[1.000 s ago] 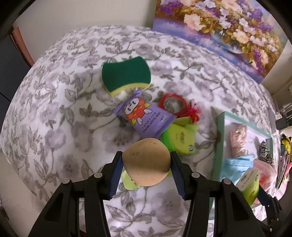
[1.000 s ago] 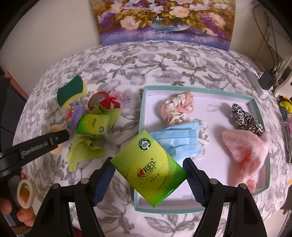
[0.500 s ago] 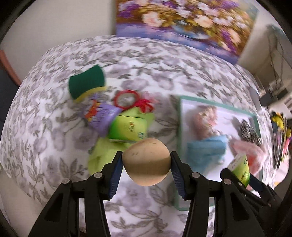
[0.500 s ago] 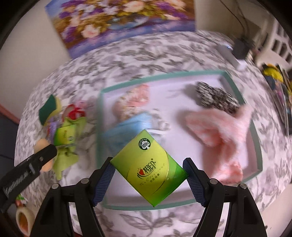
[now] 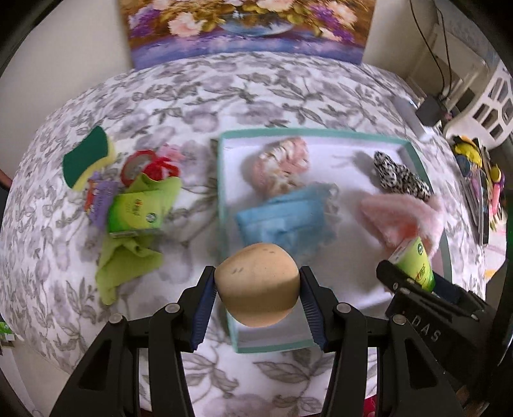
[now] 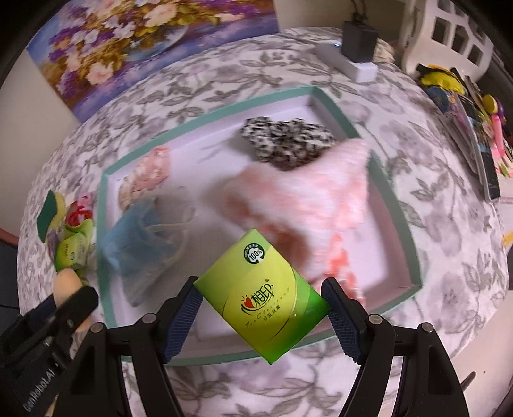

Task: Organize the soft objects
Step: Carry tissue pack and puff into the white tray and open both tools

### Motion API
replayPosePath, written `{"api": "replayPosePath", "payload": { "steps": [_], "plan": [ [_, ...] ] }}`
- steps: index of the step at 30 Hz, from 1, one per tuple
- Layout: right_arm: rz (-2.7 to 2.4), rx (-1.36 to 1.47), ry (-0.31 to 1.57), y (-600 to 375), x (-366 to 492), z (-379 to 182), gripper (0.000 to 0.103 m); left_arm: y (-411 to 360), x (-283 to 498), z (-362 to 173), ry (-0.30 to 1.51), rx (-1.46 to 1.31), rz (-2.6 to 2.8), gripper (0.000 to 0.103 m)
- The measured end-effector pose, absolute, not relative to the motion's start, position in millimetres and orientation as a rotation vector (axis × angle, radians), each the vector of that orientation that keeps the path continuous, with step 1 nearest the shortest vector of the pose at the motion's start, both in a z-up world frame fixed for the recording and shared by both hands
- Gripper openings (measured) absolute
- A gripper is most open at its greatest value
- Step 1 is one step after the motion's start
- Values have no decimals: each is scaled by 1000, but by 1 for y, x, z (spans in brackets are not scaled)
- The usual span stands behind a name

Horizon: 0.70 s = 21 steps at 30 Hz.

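My left gripper [image 5: 258, 298] is shut on a tan round sponge [image 5: 258, 284], held above the near left corner of the teal-rimmed white tray [image 5: 221, 205]. My right gripper [image 6: 261, 308] is shut on a green tissue pack [image 6: 263, 301], tilted cornerwise, over the tray's [image 6: 397, 221] near side. Inside the tray lie a blue face mask [image 5: 282, 221], a floral scrunchie [image 5: 280, 165], a leopard-print scrunchie [image 5: 400, 174] and a pink fluffy cloth [image 5: 400, 218]. Left of the tray sit a second green tissue pack [image 5: 134, 213], a green cloth [image 5: 125, 259], a purple packet [image 5: 101, 199], a red tape roll [image 5: 138, 163] and a green-yellow sponge [image 5: 88, 155].
The flowered tablecloth [image 5: 256, 93] covers a round table that drops away at the front and left. A flower painting [image 5: 247, 25] leans at the back. A white power strip with a black adapter [image 6: 356, 54] and a pile of colourful items [image 6: 465, 106] lie at the right edge.
Both grippers have swept to the right across the table, from the pile of loose items to over the tray, each keeping its object. Both views have rolled.
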State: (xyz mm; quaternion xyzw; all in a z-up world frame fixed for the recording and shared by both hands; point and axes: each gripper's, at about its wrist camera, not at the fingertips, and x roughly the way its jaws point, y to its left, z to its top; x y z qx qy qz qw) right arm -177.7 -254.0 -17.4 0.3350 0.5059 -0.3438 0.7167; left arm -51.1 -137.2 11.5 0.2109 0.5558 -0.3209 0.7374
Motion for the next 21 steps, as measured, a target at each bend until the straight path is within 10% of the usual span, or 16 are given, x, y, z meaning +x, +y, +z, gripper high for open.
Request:
{"api": "replayPosePath", "payload": {
  "steps": [21],
  "plan": [
    [-780, 772, 1109, -266, -189, -17, 79, -149, -59, -1, 1269, 455, -712, 54]
  ]
}}
